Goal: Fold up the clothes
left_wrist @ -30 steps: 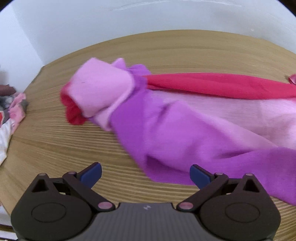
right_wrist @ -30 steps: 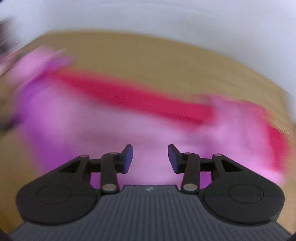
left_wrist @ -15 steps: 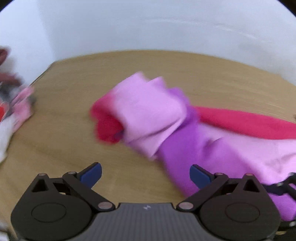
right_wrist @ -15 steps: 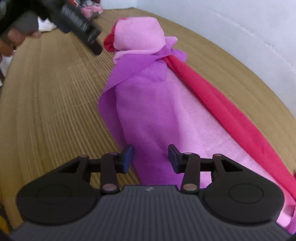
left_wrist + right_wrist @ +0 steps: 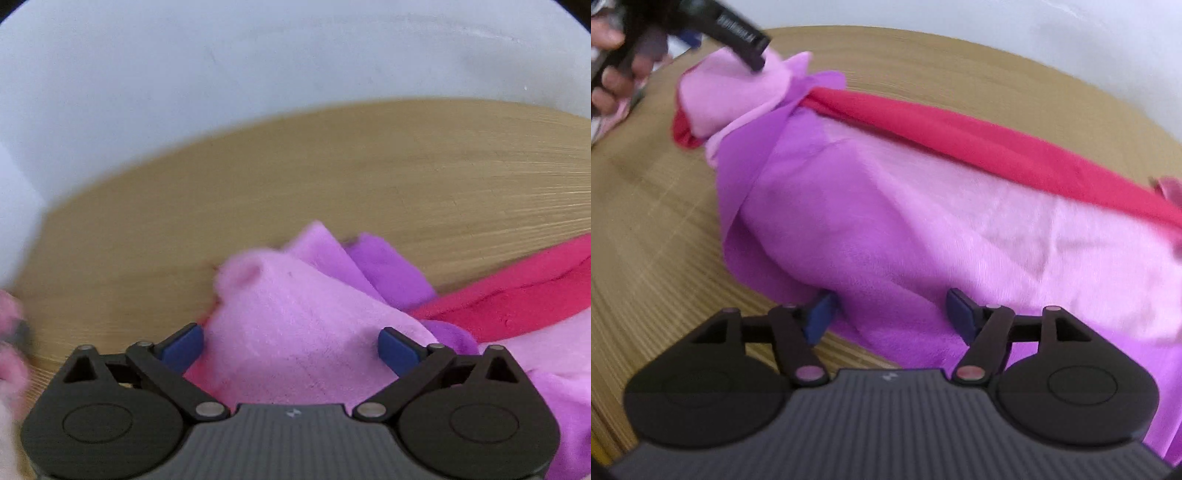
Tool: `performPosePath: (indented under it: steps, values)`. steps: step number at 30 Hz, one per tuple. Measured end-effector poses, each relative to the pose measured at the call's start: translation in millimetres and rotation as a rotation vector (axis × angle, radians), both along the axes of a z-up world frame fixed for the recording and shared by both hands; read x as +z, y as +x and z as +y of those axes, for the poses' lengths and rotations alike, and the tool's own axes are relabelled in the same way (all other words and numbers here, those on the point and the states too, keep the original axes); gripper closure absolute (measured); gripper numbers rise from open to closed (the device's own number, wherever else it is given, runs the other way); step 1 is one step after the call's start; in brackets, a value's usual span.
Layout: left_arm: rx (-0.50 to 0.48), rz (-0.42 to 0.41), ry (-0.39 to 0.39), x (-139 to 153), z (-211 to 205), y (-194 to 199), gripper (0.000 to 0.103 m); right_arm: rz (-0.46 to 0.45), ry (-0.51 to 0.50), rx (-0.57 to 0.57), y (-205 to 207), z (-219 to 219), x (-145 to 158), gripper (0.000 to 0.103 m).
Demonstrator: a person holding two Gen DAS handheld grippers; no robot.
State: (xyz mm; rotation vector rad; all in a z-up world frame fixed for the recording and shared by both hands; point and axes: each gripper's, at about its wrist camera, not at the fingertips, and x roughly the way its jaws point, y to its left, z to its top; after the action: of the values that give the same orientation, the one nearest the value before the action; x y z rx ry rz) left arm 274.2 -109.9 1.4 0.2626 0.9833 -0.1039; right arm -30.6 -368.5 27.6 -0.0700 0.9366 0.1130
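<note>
Garment (image 5: 886,206): soft, light fleece, pink-purple-red, stretched along desk (image 5: 332,177) | I judge bunched end (image 5: 295,325) best hold | left claw (image 5: 291,345) wide, just narrowing around it, pads apart | right claw (image 5: 890,314) wide, just opened, over purple hem.

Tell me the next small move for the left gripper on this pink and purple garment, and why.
Probably close the left gripper on the bunched pale pink end of the garment. Its jaws, which have just been closing slightly, are still open and straddle that bunch, and the right gripper is open over the purple edge, so nothing is held yet.
</note>
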Motion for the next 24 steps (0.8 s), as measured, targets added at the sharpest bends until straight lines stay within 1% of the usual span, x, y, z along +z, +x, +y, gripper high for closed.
performPosePath:
  steps: [1,2,4,6,7,8,10,12,14,16,18,20,23,24]
  values:
    - [0.007,0.028,-0.051,-4,7,5,0.029,0.003,0.005,-0.021,1,2,0,0.041]
    - [0.014,0.050,-0.113,-6,14,7,0.038,0.003,0.010,-0.037,2,4,2,0.048]
    - [0.047,0.075,-0.226,-7,30,1,0.069,0.001,0.018,-0.067,4,9,8,0.097]
    - [0.080,0.070,-0.296,0,48,-5,0.086,-0.007,0.014,-0.111,-5,4,17,0.098]
    - [0.094,0.059,-0.320,5,57,-9,0.089,-0.033,0.006,-0.127,-12,1,25,0.098]
    - [0.104,0.030,-0.324,15,65,-16,0.090,-0.063,-0.002,-0.143,-18,-3,33,0.098]
    - [0.118,-0.030,-0.321,36,80,-33,0.090,-0.135,-0.010,-0.192,-27,-16,56,0.098]
    - [0.133,-0.077,-0.318,58,94,-59,0.090,-0.223,-0.015,-0.253,-41,-36,86,0.098]
    - [0.147,-0.099,-0.308,74,106,-86,0.090,-0.305,-0.033,-0.312,-59,-58,115,0.098]
    - [0.163,-0.097,-0.279,79,114,-115,0.089,-0.365,-0.066,-0.377,-80,-84,138,0.098]
    - [0.173,-0.068,-0.238,76,118,-143,0.088,-0.369,-0.106,-0.443,-101,-111,144,0.098]
    - [0.181,-0.022,-0.224,62,118,-167,0.087,-0.340,-0.186,-0.514,-120,-135,138,0.098]
    - [0.208,0.066,-0.235,40,113,-189,0.083,-0.214,-0.341,-0.692,-142,-176,114,0.098]
    - [0.206,0.091,-0.241,34,108,-195,0.078,-0.153,-0.384,-0.744,-147,-191,101,0.097]
